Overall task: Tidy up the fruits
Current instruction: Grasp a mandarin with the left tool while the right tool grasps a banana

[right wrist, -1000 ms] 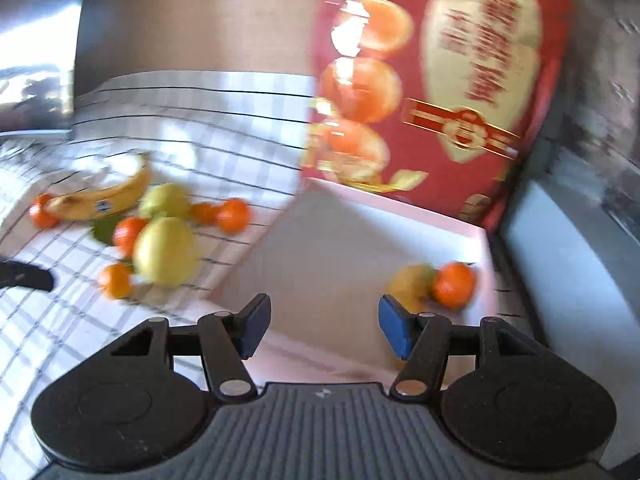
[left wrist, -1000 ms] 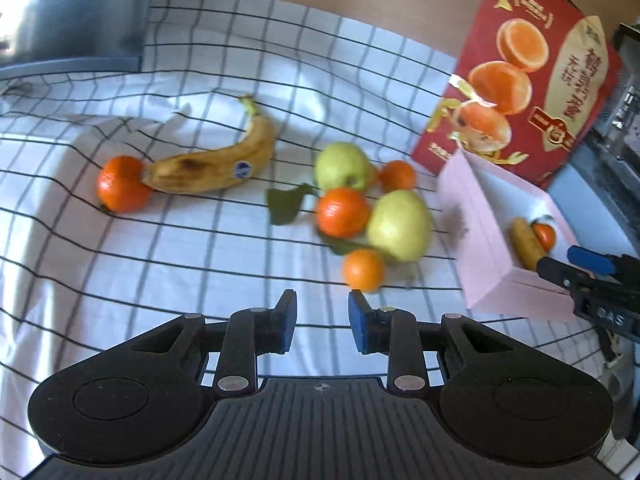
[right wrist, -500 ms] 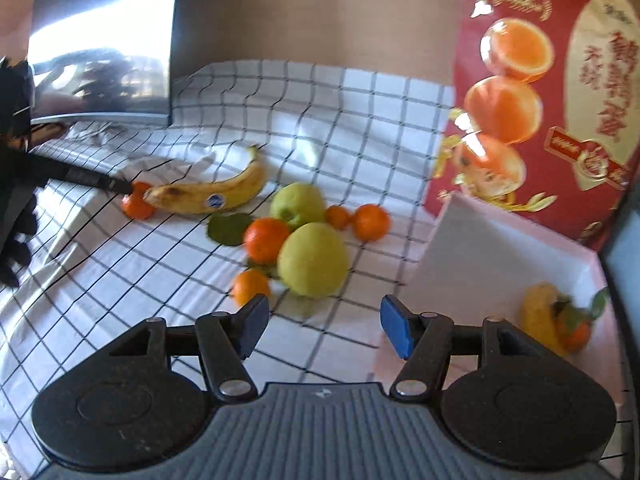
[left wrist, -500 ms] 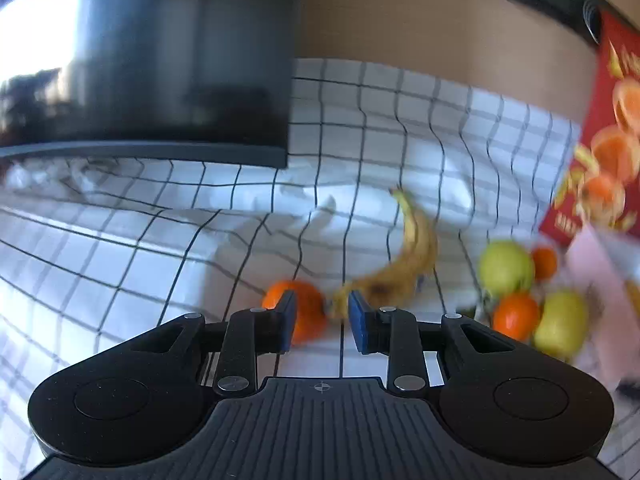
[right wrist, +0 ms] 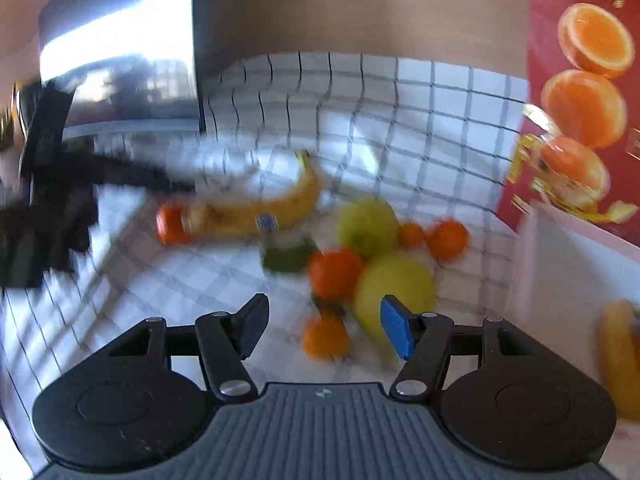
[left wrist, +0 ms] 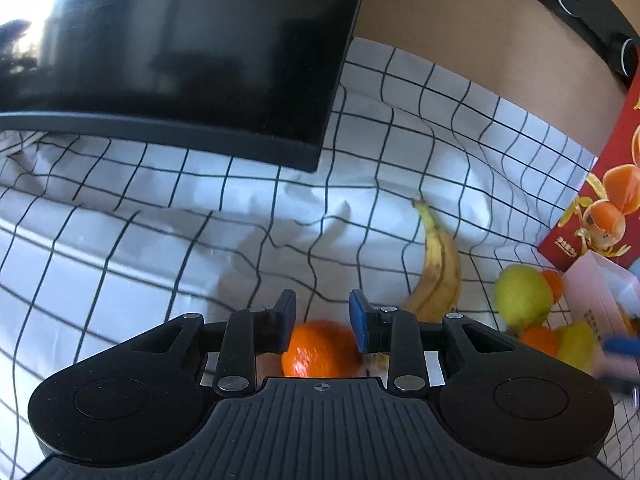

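Observation:
My left gripper (left wrist: 323, 316) hovers over a lone tangerine (left wrist: 320, 350) beside the banana (left wrist: 438, 268) on the checked cloth. Its jaws are just starting to open and still stand close together; the tangerine shows through the gap below them, and no pad presses on it. My right gripper (right wrist: 324, 324) is open and empty, facing the blurred fruit pile: a small tangerine (right wrist: 325, 338), a yellow-green apple (right wrist: 394, 284), a bigger tangerine (right wrist: 334, 272). The pink box (right wrist: 580, 264) at the right holds a banana (right wrist: 618, 360).
A dark monitor (left wrist: 180, 48) stands at the back left on the cloth. A red orange carton (right wrist: 580, 80) leans behind the pink box. The left gripper (right wrist: 60, 200) appears as a dark blur at the left of the right wrist view. A wooden wall closes the back.
The left gripper has swept left from the fruit pile to the lone tangerine by the banana. The right gripper has swung left from the pink box toward the fruit pile.

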